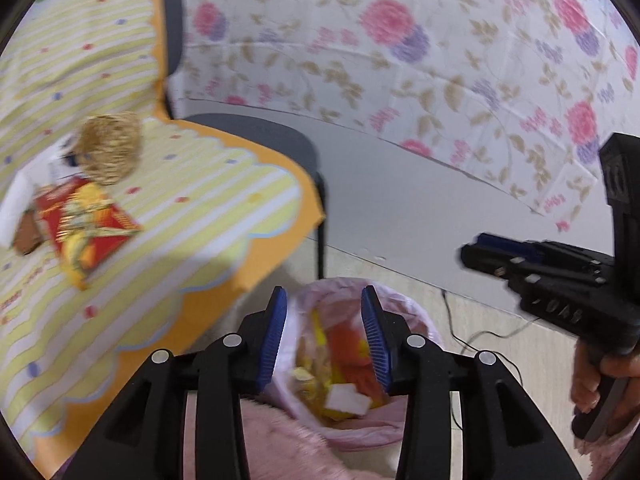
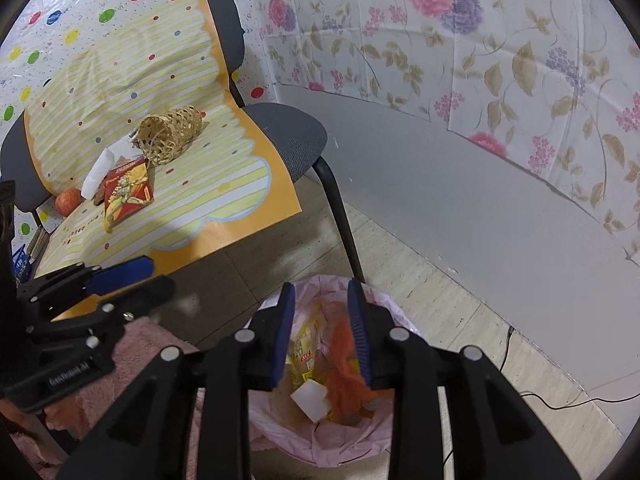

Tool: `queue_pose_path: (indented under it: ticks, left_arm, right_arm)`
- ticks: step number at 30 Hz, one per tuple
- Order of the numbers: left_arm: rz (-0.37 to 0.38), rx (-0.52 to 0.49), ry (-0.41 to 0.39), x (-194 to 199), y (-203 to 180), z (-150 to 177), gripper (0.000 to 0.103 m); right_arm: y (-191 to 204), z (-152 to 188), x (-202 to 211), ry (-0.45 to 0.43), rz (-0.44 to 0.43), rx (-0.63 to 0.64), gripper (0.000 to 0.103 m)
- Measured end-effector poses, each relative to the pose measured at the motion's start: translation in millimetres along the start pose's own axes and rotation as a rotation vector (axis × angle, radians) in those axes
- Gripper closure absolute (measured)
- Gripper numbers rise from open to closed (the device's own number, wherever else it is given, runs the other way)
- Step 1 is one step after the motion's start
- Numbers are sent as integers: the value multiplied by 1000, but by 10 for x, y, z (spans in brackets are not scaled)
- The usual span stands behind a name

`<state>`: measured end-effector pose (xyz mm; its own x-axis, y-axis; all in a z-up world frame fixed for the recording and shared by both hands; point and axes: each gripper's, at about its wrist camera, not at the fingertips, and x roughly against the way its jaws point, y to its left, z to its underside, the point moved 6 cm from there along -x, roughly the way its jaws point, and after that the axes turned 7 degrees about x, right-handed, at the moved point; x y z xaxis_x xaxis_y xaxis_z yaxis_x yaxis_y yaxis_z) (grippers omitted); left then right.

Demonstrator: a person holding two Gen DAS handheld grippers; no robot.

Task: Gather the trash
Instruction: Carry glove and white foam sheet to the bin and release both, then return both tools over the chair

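Both claws, left (image 1: 324, 336) and right (image 2: 320, 334), parted and empty over the bin (image 2: 384, 446); remaining red wrapper (image 2: 130, 190) up-left of bin on chair, long axis toward bin, left claw nearer

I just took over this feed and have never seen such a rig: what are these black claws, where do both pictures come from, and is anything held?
Each picture comes from a camera on a hand-held two-finger gripper, looking along its blue-padded fingers. The left gripper and right gripper both stand open over a pink-lined trash bin containing wrappers; neither holds anything. A hand grips the right tool's handle. On the striped yellow cloth over the chairs lie a woven straw basket on its side, a red snack packet, white paper and an orange ball.
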<state>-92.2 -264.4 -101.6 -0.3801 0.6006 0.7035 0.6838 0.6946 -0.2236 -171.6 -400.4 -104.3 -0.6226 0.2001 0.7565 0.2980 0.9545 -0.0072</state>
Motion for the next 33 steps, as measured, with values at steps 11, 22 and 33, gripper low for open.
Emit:
queue_pose_path:
  ticks: [11, 22, 33]
  left_arm:
    - [-180, 120, -68, 613, 711, -5, 59]
    - [-376, 239, -142, 1208, 1409, 71, 58]
    - [-540, 361, -167, 1558, 2049, 150, 43]
  right_arm:
    - [393, -344, 313, -89, -45, 88, 76]
    - [1091, -606, 223, -86, -158, 211, 65]
    - [1841, -889, -123, -80, -238, 345, 54]
